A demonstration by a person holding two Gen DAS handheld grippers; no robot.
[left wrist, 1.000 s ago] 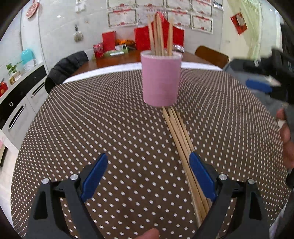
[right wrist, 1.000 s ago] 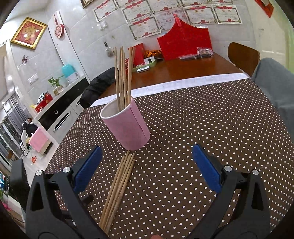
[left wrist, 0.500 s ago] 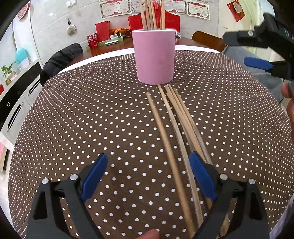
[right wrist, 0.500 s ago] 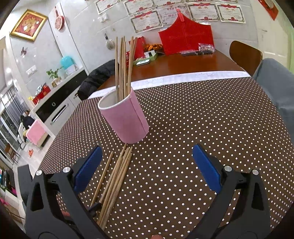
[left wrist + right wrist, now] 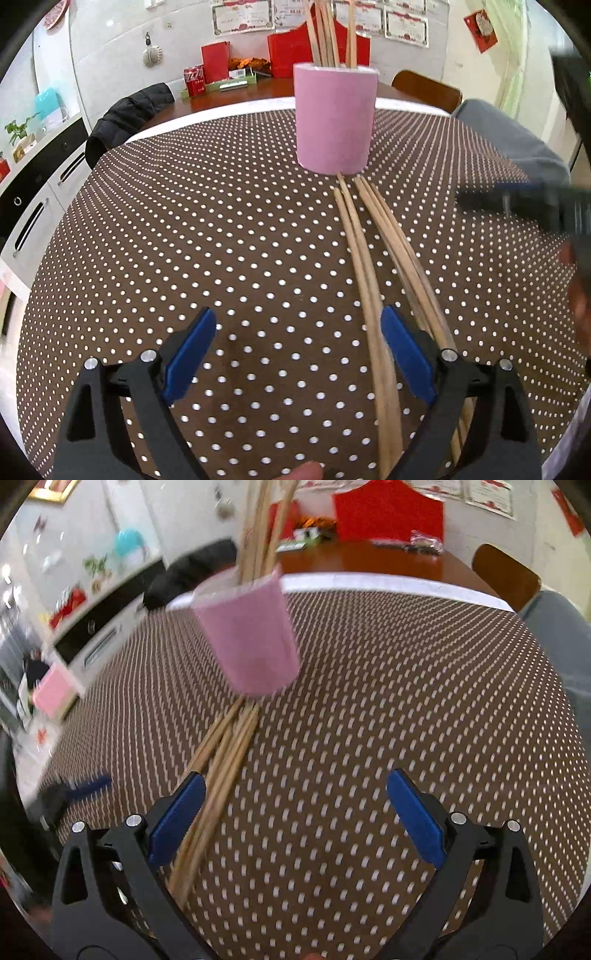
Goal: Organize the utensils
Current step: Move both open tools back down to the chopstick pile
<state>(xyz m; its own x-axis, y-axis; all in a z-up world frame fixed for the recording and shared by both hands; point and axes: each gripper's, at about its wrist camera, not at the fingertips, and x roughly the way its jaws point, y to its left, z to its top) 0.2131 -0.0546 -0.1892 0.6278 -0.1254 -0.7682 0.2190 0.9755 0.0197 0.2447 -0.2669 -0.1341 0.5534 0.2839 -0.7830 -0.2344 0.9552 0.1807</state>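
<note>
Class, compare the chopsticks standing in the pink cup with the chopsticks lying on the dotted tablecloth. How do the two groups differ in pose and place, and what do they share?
The chopsticks in the cup stand nearly upright; the loose chopsticks lie flat on the tablecloth.
Those in the pink cup are held by its wall; the loose ones spread out in a slight fan, their far ends near the cup's base.
The cupped ones hide their lower parts; the loose ones run beneath the gripper fingers.
Both are plain, light wooden sticks.
</note>
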